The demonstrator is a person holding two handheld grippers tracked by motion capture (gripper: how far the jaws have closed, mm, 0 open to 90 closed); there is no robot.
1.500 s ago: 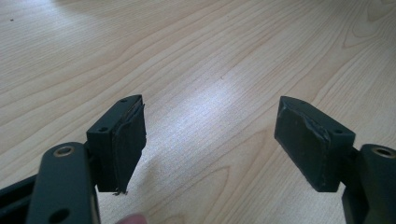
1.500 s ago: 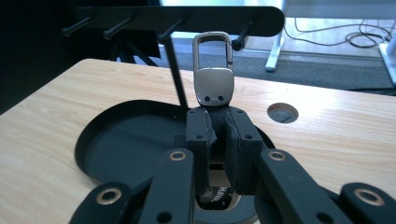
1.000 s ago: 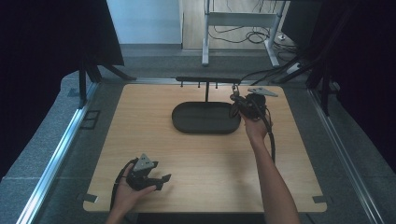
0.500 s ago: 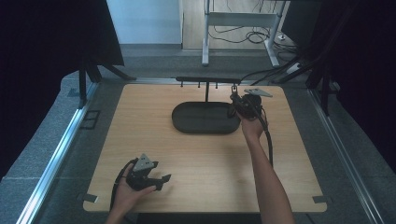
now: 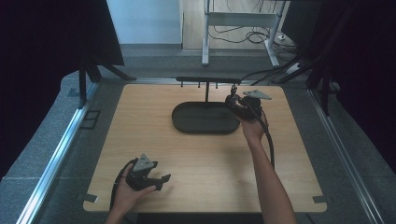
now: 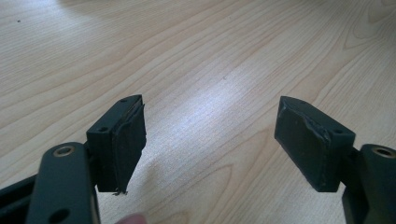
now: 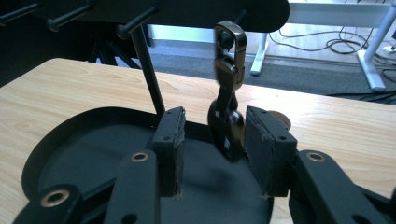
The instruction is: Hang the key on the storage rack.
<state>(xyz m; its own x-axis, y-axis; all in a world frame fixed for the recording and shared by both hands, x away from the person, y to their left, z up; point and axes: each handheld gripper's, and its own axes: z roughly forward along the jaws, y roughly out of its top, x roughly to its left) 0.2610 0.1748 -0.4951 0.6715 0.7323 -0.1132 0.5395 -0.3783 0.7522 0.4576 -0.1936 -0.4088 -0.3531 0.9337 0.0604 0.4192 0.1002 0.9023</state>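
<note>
Your left gripper point(image 5: 161, 179) is resting low at the near left of the wooden table point(image 5: 140, 121), jaws spread wide over bare wood, nothing between them. Your right gripper point(image 7: 212, 140) is hovering over the right end of the dark oval tray point(image 5: 187, 126), its jaws partly closed with a black key fob point(image 7: 226, 121) sitting between them against the right pad; you're holding its metal clasp point(image 7: 229, 39) up at a peg on the rack point(image 5: 208, 80) standing in the tray.
</note>
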